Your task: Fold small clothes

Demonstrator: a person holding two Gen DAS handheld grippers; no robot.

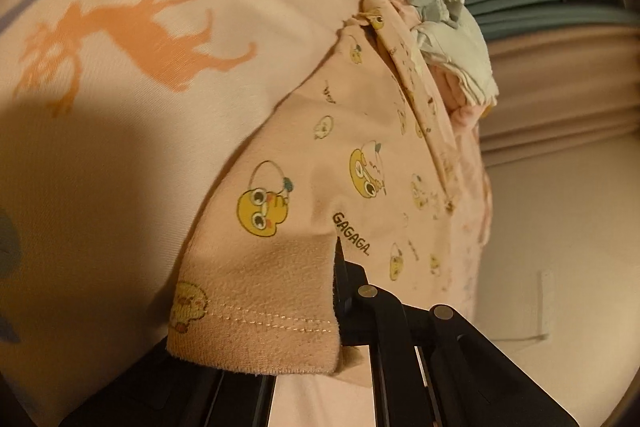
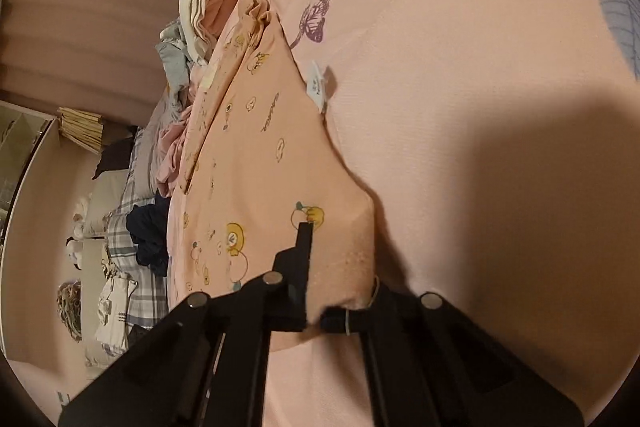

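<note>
On a pale pink bedsheet (image 1: 132,155) printed with an orange deer and, in the right wrist view, a purple butterfly, a small peach-pink garment (image 1: 320,163) with yellow cartoon chick faces and the word GAGAGA lies spread flat. Both grippers grip its near hem. The left gripper (image 1: 338,267) has its jaws pinched on the stitched hem corner, which folds back over the left finger and hides it; the dark right finger shows beside the cloth edge. The right gripper (image 2: 316,291) is closed on the other end of the hem, one black finger lying on top of the fabric beside a chick print, the cloth bunched between the pads. A white care label (image 2: 319,87) sticks out from the garment's far edge onto the sheet. Beyond the garment sits a heap of unfolded clothes (image 1: 444,23) in white, grey and pink. Past the bed's edge, the right wrist view shows plaid bedding (image 2: 136,259) and dark clothing.
</note>
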